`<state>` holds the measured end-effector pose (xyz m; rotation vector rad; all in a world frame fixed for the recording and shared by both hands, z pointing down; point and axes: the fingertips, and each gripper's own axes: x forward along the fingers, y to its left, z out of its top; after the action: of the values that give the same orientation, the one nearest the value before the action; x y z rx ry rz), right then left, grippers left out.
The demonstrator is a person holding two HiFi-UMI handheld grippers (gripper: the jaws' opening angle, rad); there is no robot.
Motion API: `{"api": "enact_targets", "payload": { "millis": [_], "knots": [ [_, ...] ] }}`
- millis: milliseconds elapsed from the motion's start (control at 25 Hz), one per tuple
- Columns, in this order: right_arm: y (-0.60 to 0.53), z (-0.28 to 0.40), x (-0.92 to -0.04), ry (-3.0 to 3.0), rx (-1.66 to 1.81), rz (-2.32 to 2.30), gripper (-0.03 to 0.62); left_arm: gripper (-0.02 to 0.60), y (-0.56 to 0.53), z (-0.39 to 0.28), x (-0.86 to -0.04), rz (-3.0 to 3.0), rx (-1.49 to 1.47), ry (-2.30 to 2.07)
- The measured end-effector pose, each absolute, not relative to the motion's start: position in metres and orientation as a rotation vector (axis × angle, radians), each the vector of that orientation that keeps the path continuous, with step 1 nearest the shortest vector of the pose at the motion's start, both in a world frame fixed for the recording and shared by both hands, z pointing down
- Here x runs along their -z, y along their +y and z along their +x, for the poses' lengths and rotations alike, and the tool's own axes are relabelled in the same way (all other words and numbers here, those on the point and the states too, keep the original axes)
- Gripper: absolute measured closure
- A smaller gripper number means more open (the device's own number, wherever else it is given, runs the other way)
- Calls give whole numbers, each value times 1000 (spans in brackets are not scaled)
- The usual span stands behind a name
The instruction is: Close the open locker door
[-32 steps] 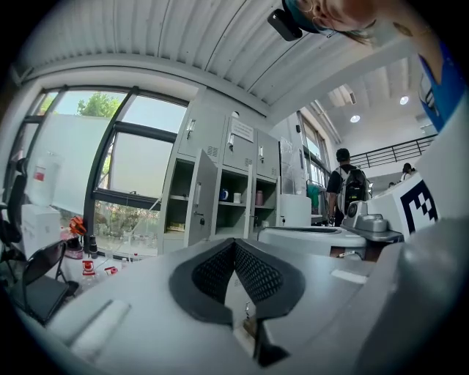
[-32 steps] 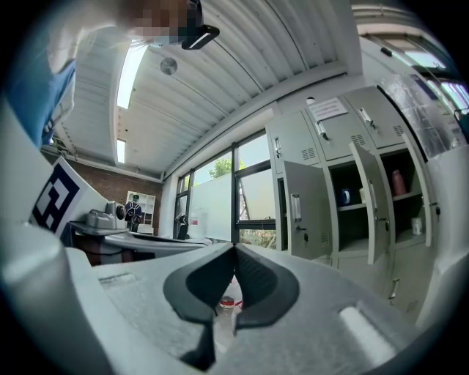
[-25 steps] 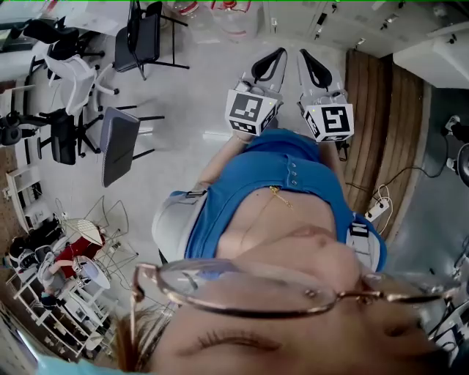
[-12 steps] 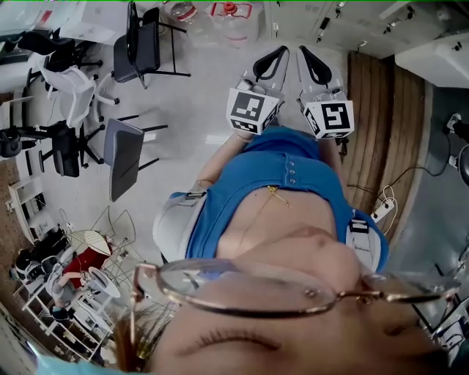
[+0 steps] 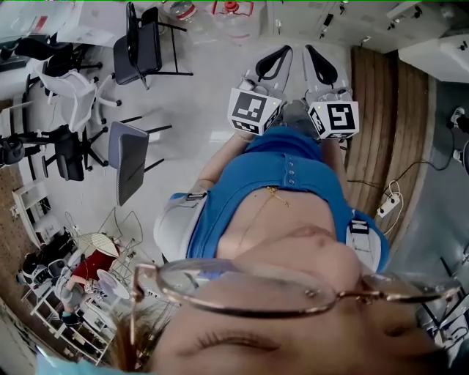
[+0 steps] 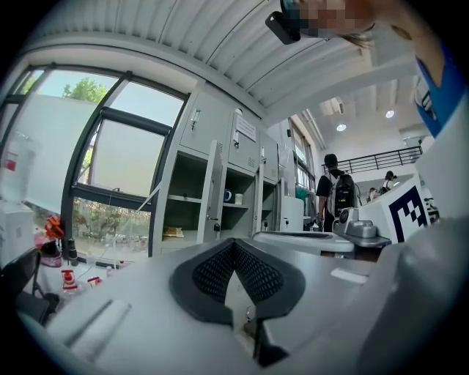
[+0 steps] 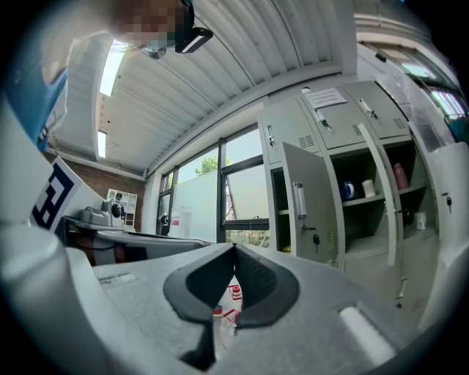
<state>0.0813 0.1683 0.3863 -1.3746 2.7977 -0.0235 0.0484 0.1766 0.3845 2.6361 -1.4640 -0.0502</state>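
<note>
In the right gripper view a grey locker bank stands ahead at the right, and its open door [image 7: 303, 202], with a handle and a key, swings out to the left. Shelves behind it hold a blue cup [image 7: 346, 190] and bottles. The left gripper view shows the same lockers farther off, with an open door [image 6: 213, 193]. My left gripper [image 5: 268, 64] and right gripper [image 5: 321, 66] are held side by side in front of the person's blue shirt, well away from the lockers. Both are shut with nothing between the pads. The left gripper [image 6: 234, 243] and right gripper [image 7: 234, 250] have their tips touching.
Black and white chairs [image 5: 143, 40] and a grey panel [image 5: 128, 160] stand on the pale floor to the left. Water bottles [image 5: 233, 13] sit near the top. A wooden strip [image 5: 381, 117] with a power strip [image 5: 388, 203] lies to the right. A person with a backpack [image 6: 333, 192] stands farther off.
Both grippers have drifted slightly to the right while staying shut. The head view has shifted a little, so the chairs sit a bit further right.
</note>
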Motion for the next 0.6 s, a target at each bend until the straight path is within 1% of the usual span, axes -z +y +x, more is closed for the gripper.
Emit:
{"api": "enact_targets", "payload": {
  "millis": [600],
  "knots": [
    [110, 77, -387, 2822, 23, -1341, 595, 581, 115, 39, -388, 2593, 43, -1520]
  ]
}}
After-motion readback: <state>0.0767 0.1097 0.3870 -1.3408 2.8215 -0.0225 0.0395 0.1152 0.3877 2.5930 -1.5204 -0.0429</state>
